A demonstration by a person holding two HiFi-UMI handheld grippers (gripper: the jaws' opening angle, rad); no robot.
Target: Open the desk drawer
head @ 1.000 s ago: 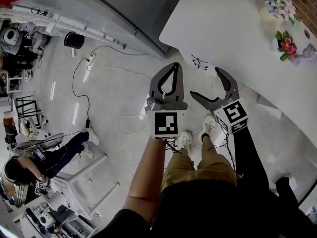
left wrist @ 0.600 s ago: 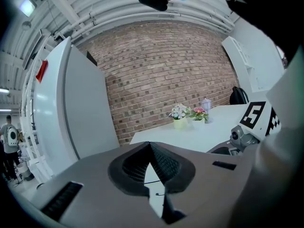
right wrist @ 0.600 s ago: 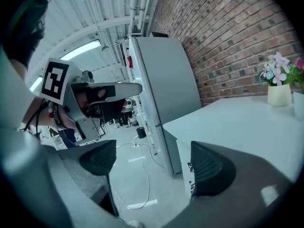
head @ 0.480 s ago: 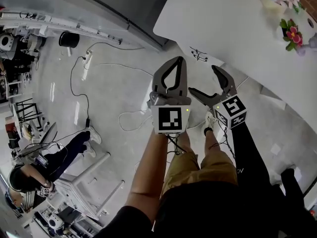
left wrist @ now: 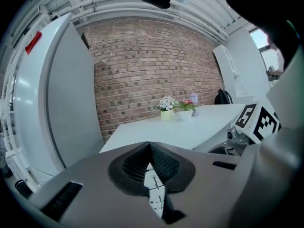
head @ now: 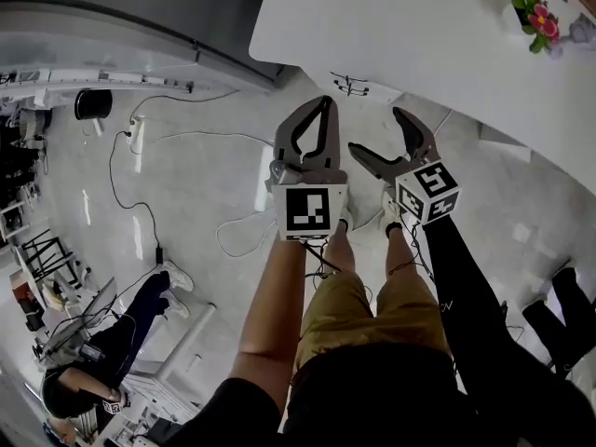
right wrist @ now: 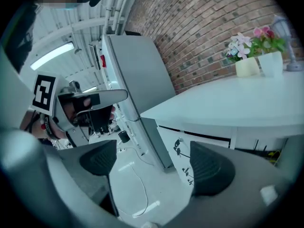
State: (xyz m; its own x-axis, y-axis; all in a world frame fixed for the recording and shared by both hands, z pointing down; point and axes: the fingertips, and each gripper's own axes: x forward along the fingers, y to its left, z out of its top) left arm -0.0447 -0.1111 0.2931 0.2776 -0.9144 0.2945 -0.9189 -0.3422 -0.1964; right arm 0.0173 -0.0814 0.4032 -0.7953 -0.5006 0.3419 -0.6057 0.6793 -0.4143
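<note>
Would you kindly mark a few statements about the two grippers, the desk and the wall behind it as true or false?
1. Two flower pots stand on the white desk. True.
2. The left gripper has its fingers together with nothing between them. True.
3. The right gripper is shut on the desk's edge. False: its fingers are apart and empty, and it is not touching the desk.
4. The wall behind the desk is plain white plaster. False: it is a brick wall.
</note>
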